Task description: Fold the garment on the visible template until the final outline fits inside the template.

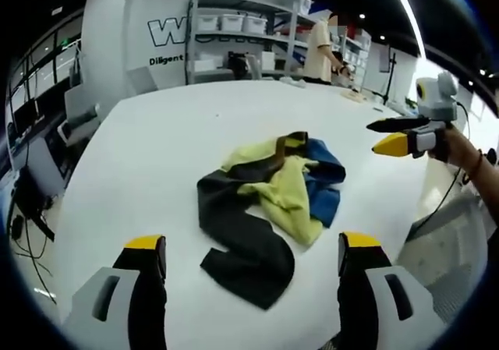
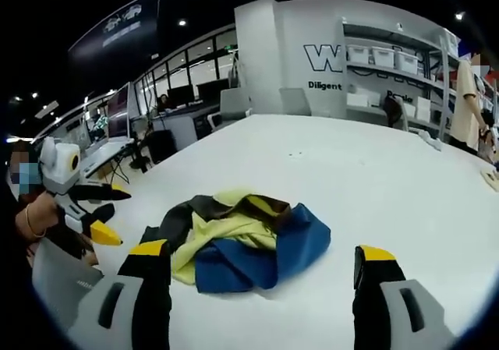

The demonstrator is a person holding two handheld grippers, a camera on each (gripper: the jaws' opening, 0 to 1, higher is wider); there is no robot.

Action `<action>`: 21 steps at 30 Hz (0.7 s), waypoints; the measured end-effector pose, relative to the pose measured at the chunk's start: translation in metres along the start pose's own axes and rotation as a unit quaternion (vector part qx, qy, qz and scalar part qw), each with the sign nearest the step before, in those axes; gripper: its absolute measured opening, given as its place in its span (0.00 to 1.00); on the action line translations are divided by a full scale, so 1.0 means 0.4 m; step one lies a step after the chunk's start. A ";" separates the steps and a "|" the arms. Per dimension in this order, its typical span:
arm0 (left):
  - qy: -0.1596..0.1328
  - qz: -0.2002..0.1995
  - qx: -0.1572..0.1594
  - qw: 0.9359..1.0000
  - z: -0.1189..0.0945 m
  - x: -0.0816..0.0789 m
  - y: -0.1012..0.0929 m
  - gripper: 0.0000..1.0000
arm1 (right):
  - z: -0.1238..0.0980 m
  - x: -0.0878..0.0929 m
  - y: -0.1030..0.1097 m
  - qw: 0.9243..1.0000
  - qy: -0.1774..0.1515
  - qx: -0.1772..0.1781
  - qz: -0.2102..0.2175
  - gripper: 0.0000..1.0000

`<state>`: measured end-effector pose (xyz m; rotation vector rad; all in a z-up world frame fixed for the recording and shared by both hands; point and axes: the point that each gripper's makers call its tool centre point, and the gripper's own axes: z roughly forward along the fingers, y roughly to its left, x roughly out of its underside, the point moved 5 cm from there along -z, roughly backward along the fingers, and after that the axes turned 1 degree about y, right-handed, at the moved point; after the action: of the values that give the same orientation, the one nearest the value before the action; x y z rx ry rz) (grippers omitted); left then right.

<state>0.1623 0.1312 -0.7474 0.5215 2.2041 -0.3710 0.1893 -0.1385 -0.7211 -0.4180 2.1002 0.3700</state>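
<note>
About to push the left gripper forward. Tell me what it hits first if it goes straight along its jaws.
Most likely the crumpled garment: its black part lies directly ahead between the open jaws of the left gripper, on the white table. Height above the table is unclear.

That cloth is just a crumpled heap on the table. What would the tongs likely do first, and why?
Probably bring the open left tongs down onto the black end of the garment and draw it out flat. It lies bunched on the white table, nothing is gripped, and folding needs it spread first.
</note>
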 end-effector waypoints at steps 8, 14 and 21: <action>0.002 0.007 0.004 1.000 0.042 -0.023 0.021 0.85 | 0.036 -0.009 -0.028 1.000 0.005 0.005 -0.004 0.90; 0.005 0.007 -0.002 1.000 0.080 -0.034 0.041 0.80 | 0.070 -0.004 -0.032 1.000 0.011 -0.013 -0.001 0.84; 0.006 0.004 -0.011 1.000 0.127 -0.045 0.058 0.71 | 0.107 0.013 -0.044 1.000 0.018 -0.020 -0.002 0.79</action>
<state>0.2172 0.1254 -0.7669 0.5205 2.2151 -0.3391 0.2261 -0.1372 -0.7498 -0.4544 2.1307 0.4047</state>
